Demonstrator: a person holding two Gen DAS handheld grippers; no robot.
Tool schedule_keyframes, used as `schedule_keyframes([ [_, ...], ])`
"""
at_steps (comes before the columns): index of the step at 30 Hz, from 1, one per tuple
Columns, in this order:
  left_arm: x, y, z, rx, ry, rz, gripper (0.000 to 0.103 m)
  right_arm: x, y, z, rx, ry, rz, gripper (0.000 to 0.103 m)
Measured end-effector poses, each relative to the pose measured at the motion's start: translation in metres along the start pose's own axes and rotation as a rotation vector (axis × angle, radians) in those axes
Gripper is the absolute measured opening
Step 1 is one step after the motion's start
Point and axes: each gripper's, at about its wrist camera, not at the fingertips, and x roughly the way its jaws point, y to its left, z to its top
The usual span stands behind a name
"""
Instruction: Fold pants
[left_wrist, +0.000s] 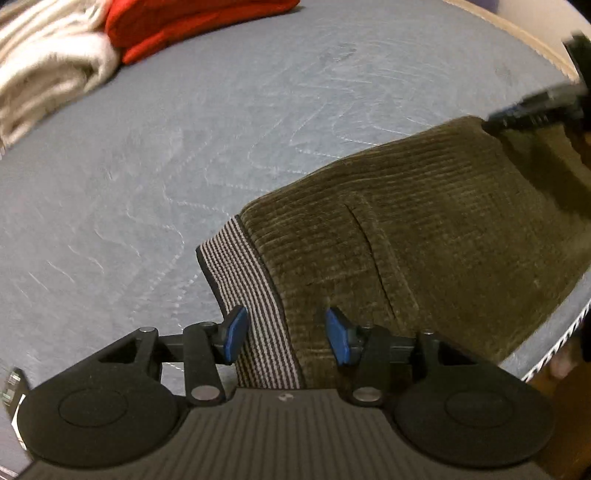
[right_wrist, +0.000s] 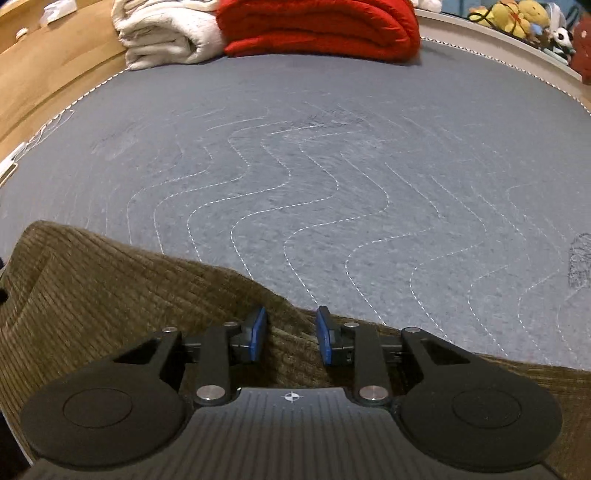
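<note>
Holding both sets of tongs over the olive corduroy pants (left_wrist: 424, 236), I am assessing the hazards before the next fold. The pants are lying folded on the grey quilted bed (right_wrist: 332, 184), filling the lower right of the left wrist frame and the lower left of the right wrist frame.

The left tongs (left_wrist: 284, 336) are standing spread, straddling the striped waistband (left_wrist: 243, 280) at the lower centre of the frame; neither pad is pressing on the fabric. The right tongs (right_wrist: 291, 336) are also standing apart, with a raised ridge of corduroy between the pads at the garment's edge, and I am not seeing a pinch there.

Risks I am watching:
- Closing the right tongs on that ridge alone is likely to catch only the top layer, so the fold would be peeling open on lifting.
- Closing the left tongs off-centre is likely to let the elastic band slip out, leaving the corner sagging.
- The near edge of the bed at the lower right of the left wrist frame is close to the pants; dragging them that way could be sending fabric over the side.
- The red blanket (right_wrist: 317, 26) and white blanket (right_wrist: 162, 33) at the top of the frame are lying well apart from the garment and posing little hazard.
</note>
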Motion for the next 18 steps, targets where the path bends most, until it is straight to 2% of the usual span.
schedule_keyframes([
  [3, -0.012, -0.008, 0.002, 0.029, -0.031, 0.002, 0.055, -0.008, 0.001, 0.001, 0.015, -0.022, -0.023, 0.031],
  [6, -0.031, -0.02, 0.008, 0.027, -0.113, -0.026, 0.062, -0.022, 0.003, 0.0, 0.024, -0.059, -0.065, 0.037],
  [8, -0.036, -0.038, 0.015, 0.032, -0.161, -0.044, 0.062, -0.036, 0.004, -0.003, 0.026, -0.086, -0.088, 0.04],
  [9, -0.039, -0.047, 0.02, 0.031, -0.188, -0.049, 0.064, -0.043, 0.003, -0.006, 0.033, -0.097, -0.101, 0.043],
  [10, -0.042, -0.055, 0.025, 0.026, -0.212, -0.052, 0.071, -0.052, 0.0, -0.01, 0.048, -0.108, -0.117, 0.047],
  [16, -0.051, -0.111, 0.069, -0.051, -0.349, -0.094, 0.084, -0.096, -0.018, -0.026, 0.143, -0.159, -0.185, 0.053],
  [18, -0.05, -0.132, 0.087, -0.093, -0.387, -0.1, 0.084, -0.111, -0.027, -0.035, 0.176, -0.178, -0.21, 0.054],
])
